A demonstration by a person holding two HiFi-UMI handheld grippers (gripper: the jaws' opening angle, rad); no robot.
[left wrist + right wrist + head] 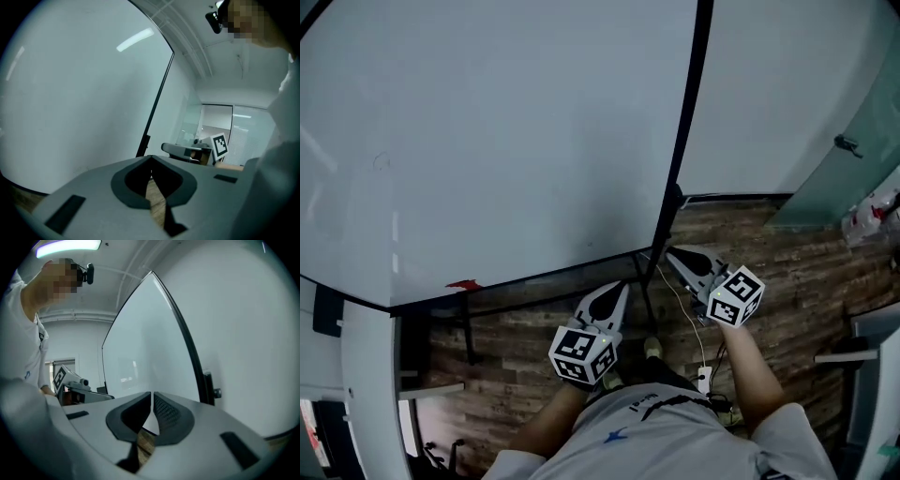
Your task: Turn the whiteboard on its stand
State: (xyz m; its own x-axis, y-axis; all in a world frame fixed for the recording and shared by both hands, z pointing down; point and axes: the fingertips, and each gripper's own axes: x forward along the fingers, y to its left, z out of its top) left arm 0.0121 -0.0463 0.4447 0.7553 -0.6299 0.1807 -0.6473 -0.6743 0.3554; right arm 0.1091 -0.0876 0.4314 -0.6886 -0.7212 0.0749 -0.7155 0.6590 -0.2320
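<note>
A large whiteboard (487,141) fills the upper left of the head view, tilted on its stand, with a black frame along its bottom edge (534,278). The stand's black upright (686,122) runs down its right side and carries a pivot clamp (208,387). My left gripper (617,289) sits just below the bottom edge, shut, with nothing between the tips. My right gripper (669,253) points at the foot of the upright near the board's lower right corner, also shut and empty. The board (70,93) and my left gripper (151,160) show in the left gripper view. The board (145,343) and my right gripper (152,394) show in the right gripper view.
The wood-plank floor (787,272) lies under the stand, with a white cable and a power strip (705,378) near the person's feet. A small red thing (464,284) lies at the board's bottom edge. A glass panel with a handle (847,145) stands at the right.
</note>
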